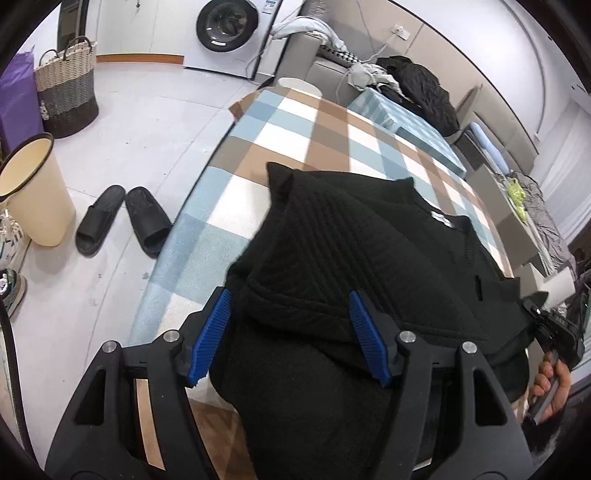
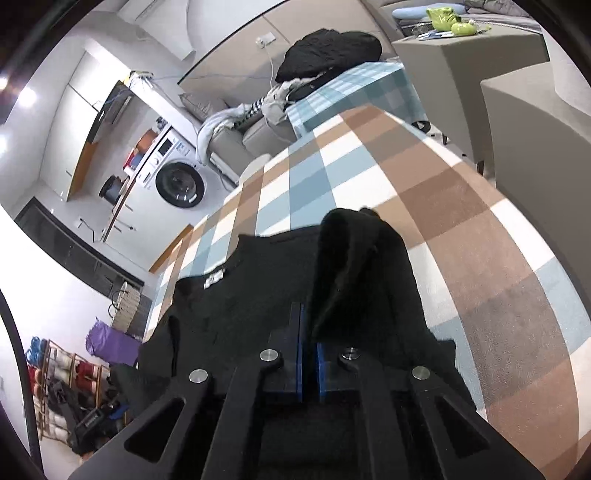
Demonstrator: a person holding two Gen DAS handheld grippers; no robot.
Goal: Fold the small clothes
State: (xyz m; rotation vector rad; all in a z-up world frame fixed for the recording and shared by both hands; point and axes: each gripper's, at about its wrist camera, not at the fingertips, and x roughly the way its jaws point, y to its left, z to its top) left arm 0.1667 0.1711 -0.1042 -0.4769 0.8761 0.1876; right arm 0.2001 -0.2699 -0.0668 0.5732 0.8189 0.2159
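Black knitted garment [image 1: 369, 266] spread on checked blue, brown and white cloth [image 1: 295, 122] covering the table, white neck label [image 1: 441, 218] facing up. Ribbed sleeve portion folded over the body on the near left side.

Left gripper [image 1: 291, 332]: blue-padded jaws standing well apart, straddling a raised fold of the garment; pads not pressing on the fabric, nothing gripped.

Right gripper [image 2: 309, 354]: blue pads drawn nearly together, pinching a bunched ridge of the same black fabric, which stands up and away from the fingertips toward the far side of the table. Seen also at the right edge of the left wrist view, hand [image 1: 550, 387] wrapped on its handle.

Surroundings: pair of black slippers [image 1: 122, 219] on the floor, cream bin [image 1: 35, 192], woven basket [image 1: 68, 88], washing machine [image 1: 231, 29], dark clothing pile [image 1: 421, 88] on the sofa beyond.
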